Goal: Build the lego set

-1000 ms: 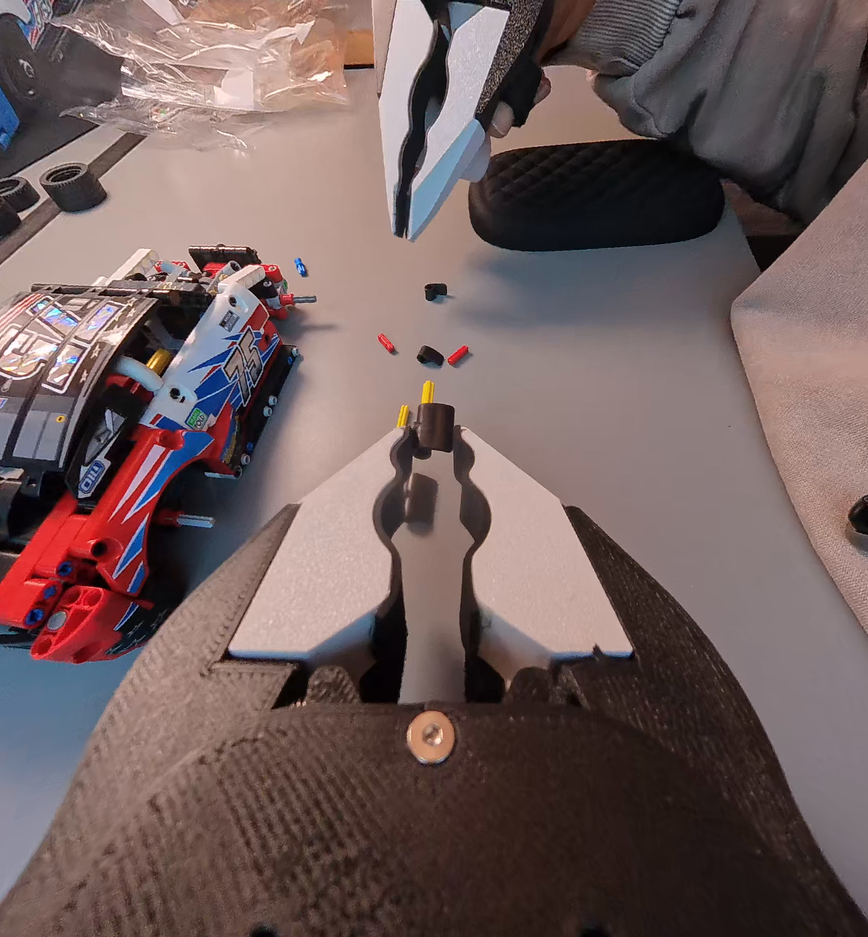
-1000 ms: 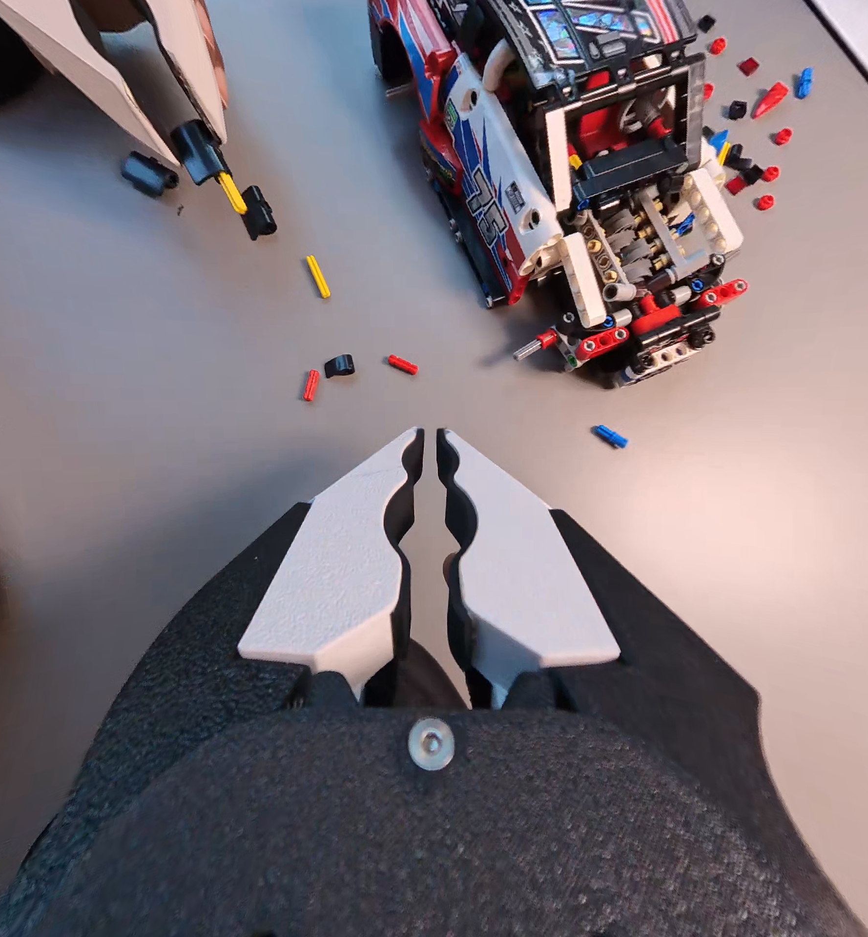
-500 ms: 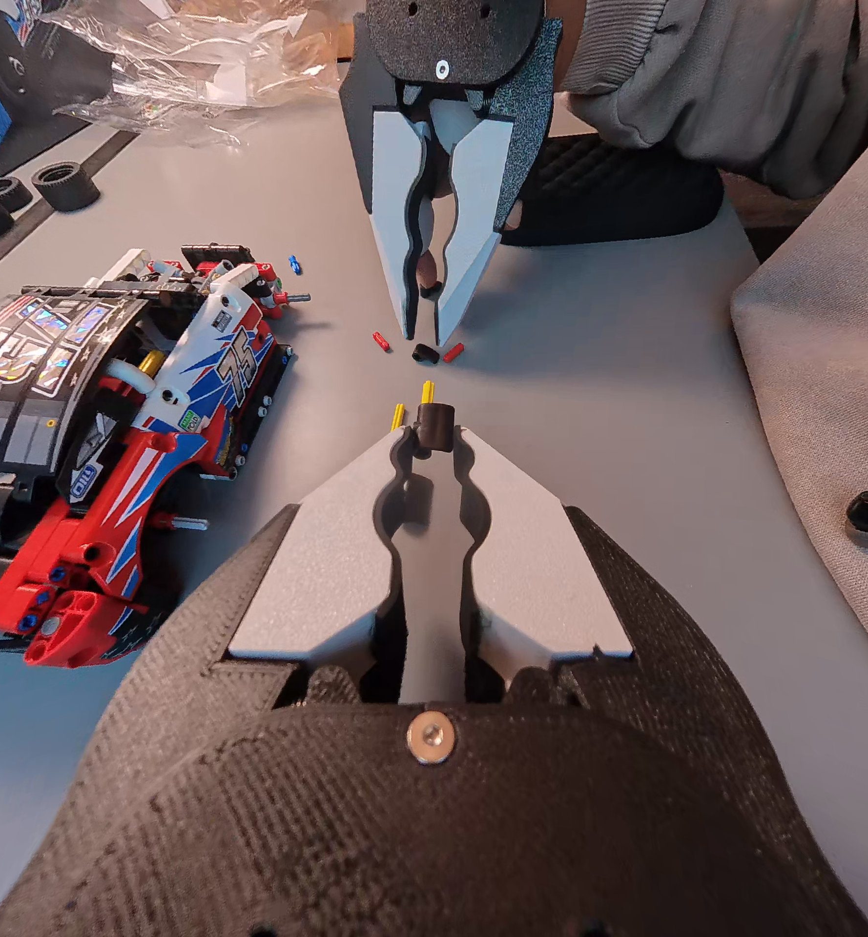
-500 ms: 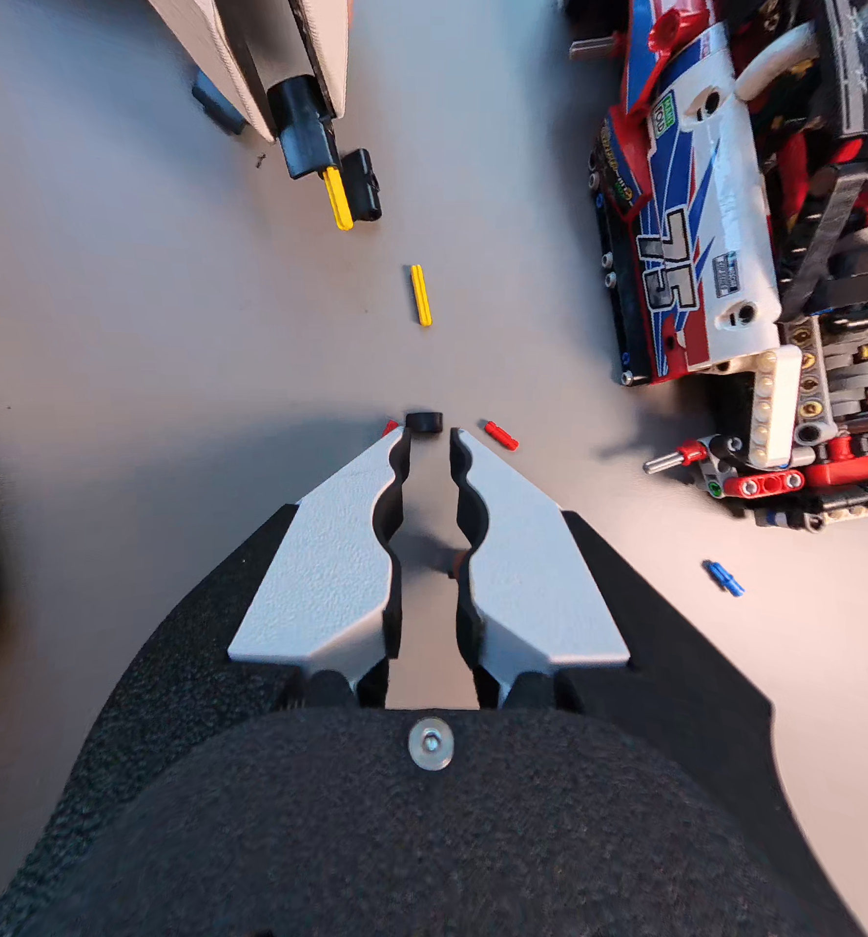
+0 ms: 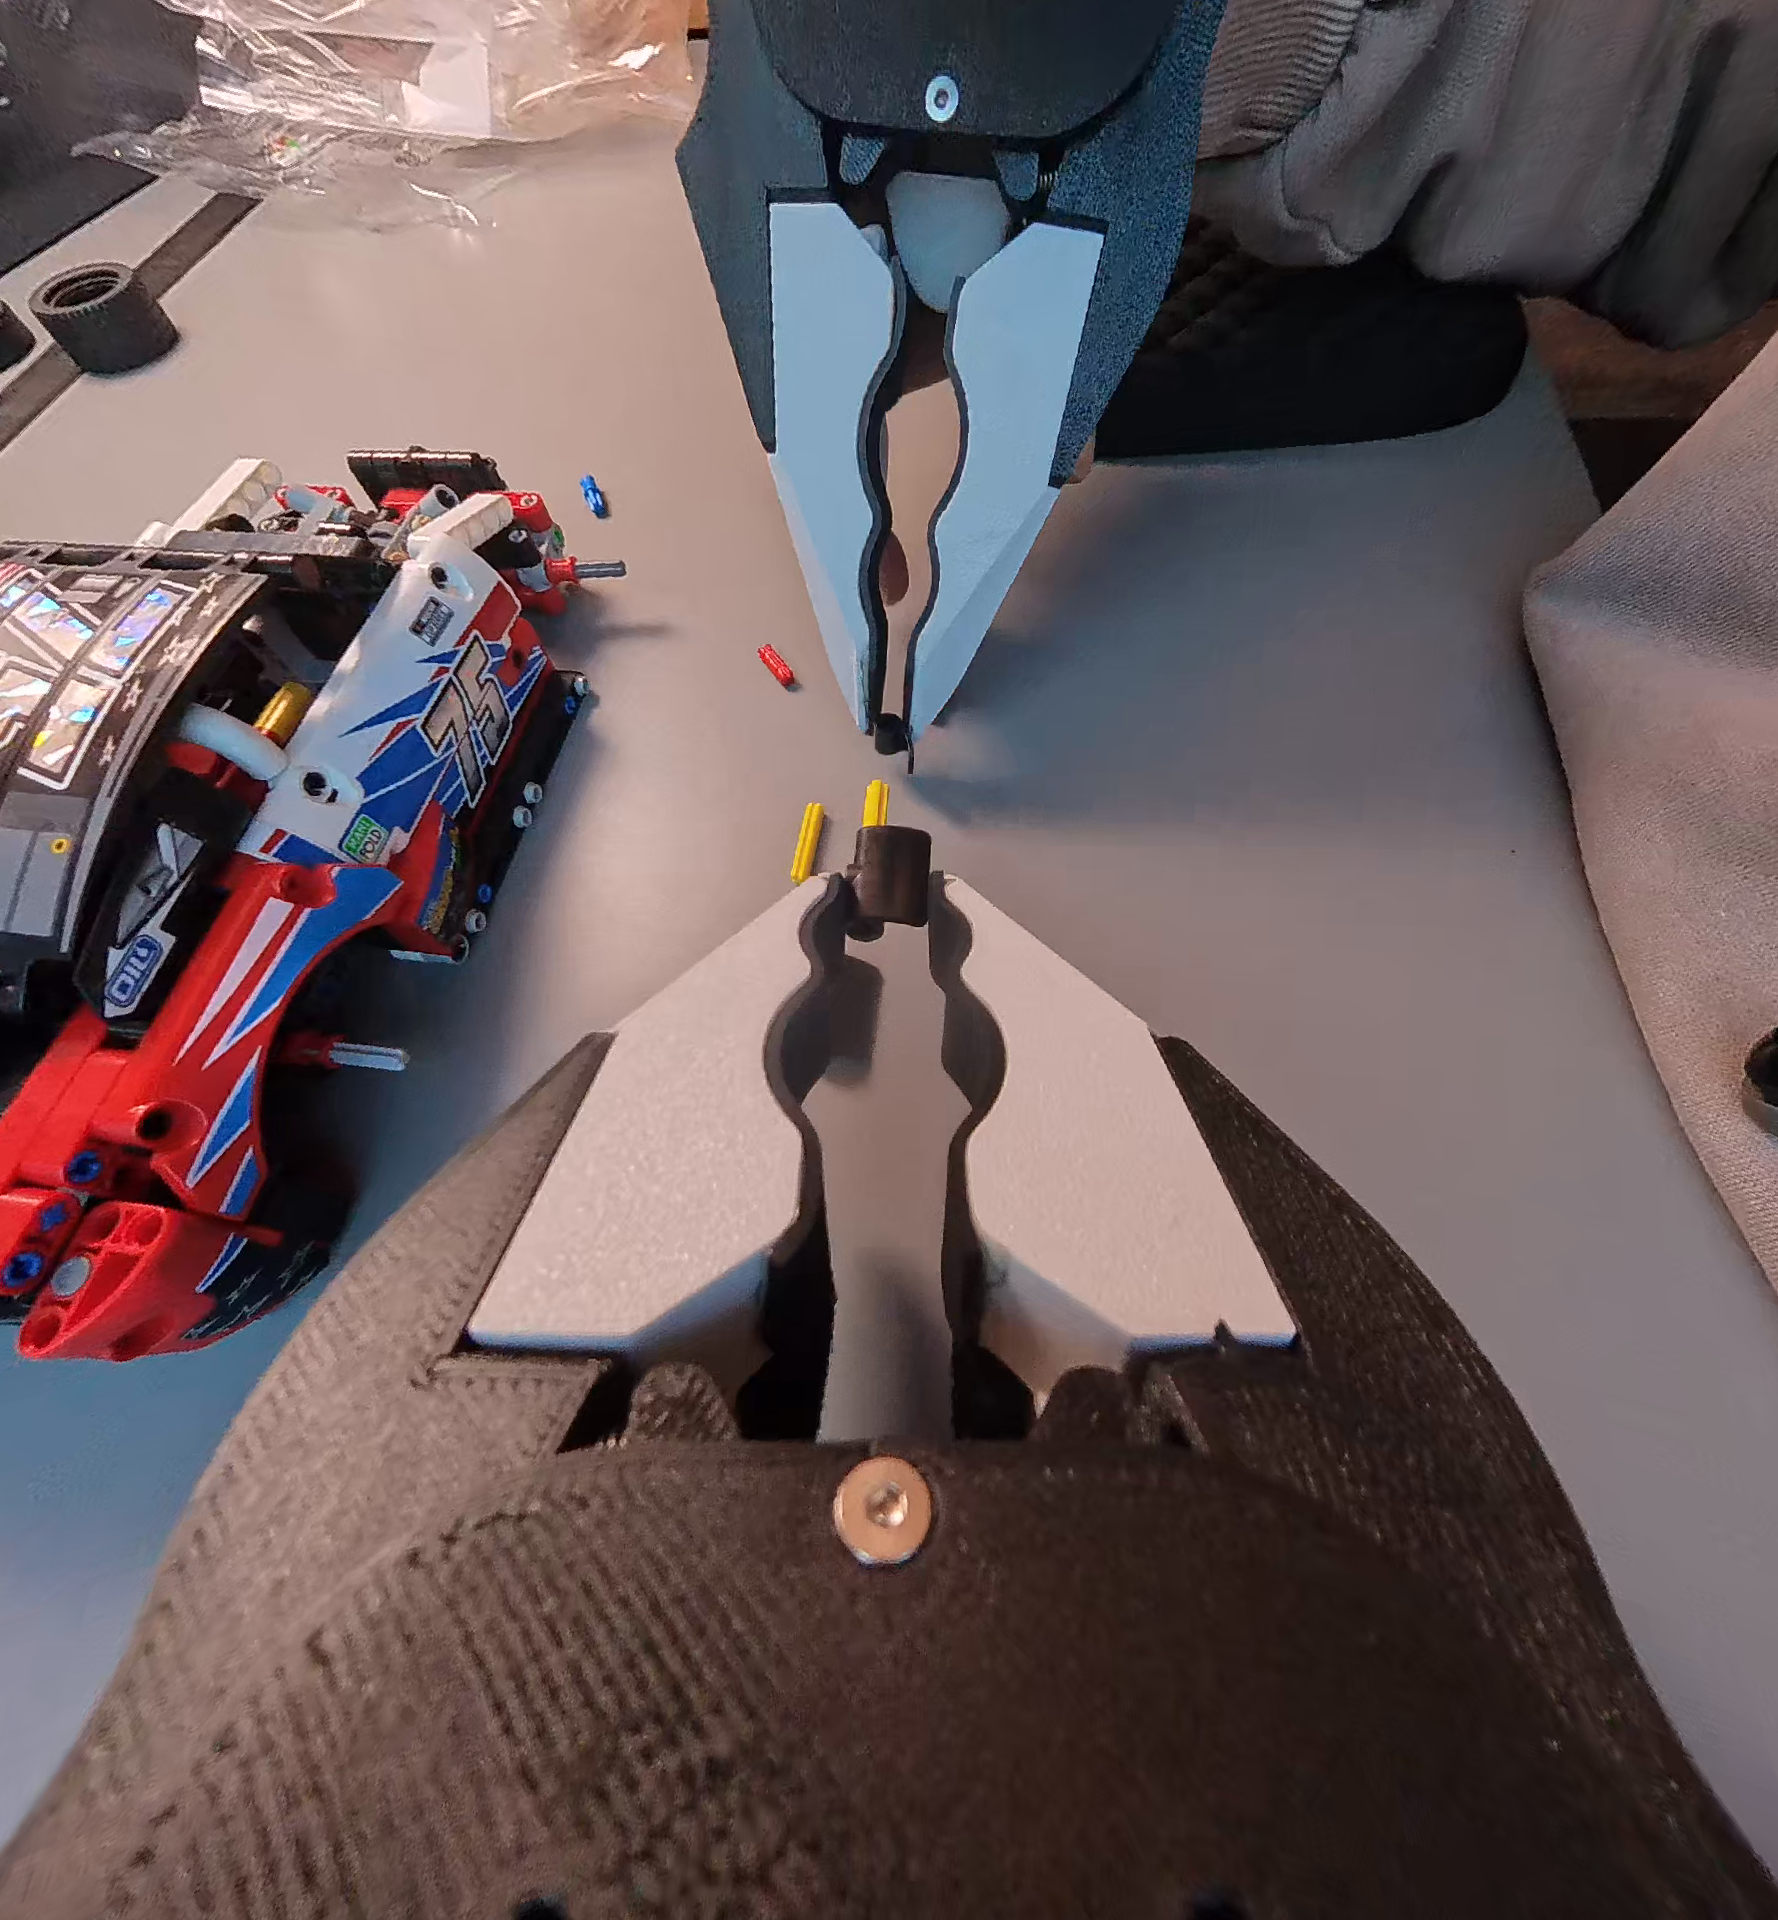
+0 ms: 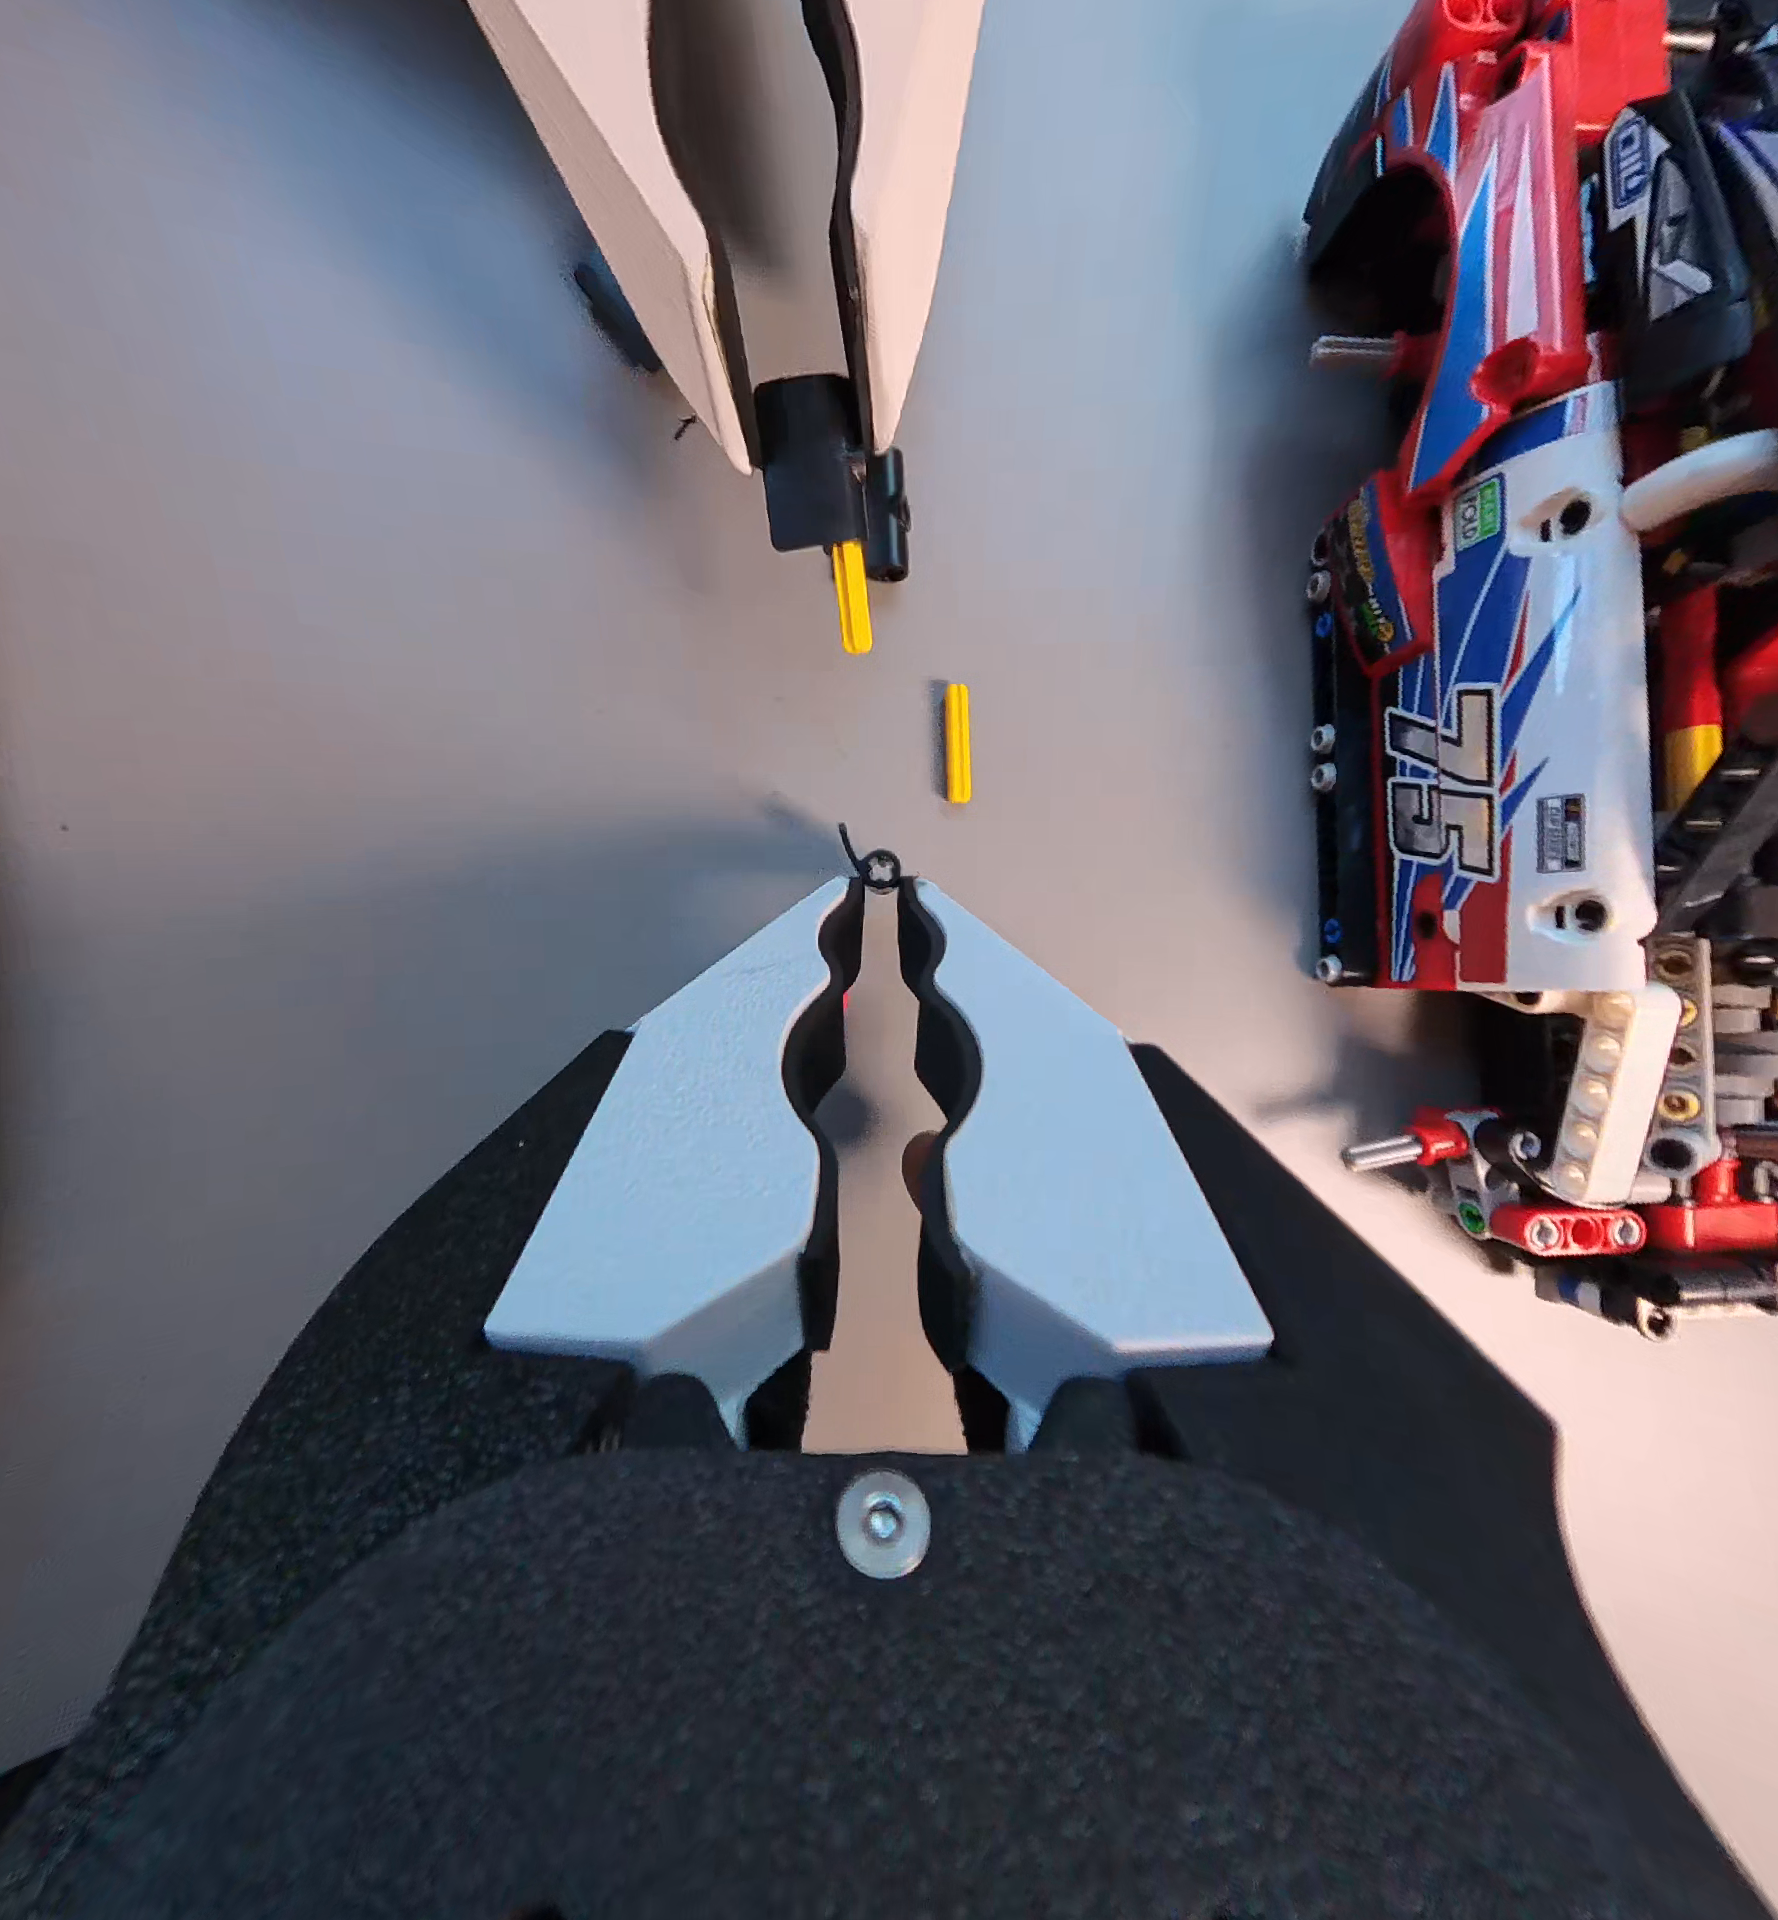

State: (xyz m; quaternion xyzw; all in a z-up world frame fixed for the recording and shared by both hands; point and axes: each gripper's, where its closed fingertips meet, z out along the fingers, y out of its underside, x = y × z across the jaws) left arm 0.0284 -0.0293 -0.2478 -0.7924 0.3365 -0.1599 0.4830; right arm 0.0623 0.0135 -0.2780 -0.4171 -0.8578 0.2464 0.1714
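Note:
My left gripper (image 5: pixel 890 883) is shut on a black connector (image 5: pixel 893 878) with a yellow axle (image 5: pixel 874 805) sticking out of its front. It also shows at the top of the right wrist view (image 6: pixel 823 447), holding the connector (image 6: pixel 807 478) and axle (image 6: pixel 852 613) just above the table. My right gripper (image 6: pixel 880 881) is shut on a small black bush (image 6: pixel 880 868) at the table surface. In the left wrist view it (image 5: pixel 890 727) points down, straight ahead of the axle. The red, white and blue lego car (image 5: pixel 220 831) lies to the left.
A loose yellow axle (image 6: pixel 958 743) lies between the grippers, and another black piece (image 6: pixel 890 514) beside the left fingertips. A red pin (image 5: pixel 776 665) and a blue pin (image 5: pixel 592 496) lie near the car. Tyres (image 5: pixel 100 317) and plastic bags (image 5: pixel 397 104) are far left. A grey sleeve (image 5: pixel 1695 779) is at the right. About 7 centimeters separates my left fingertips from my right.
My right gripper came down to the table, toward my left gripper, and closed on the small black bush. My left gripper held the connector and axle nearly still.

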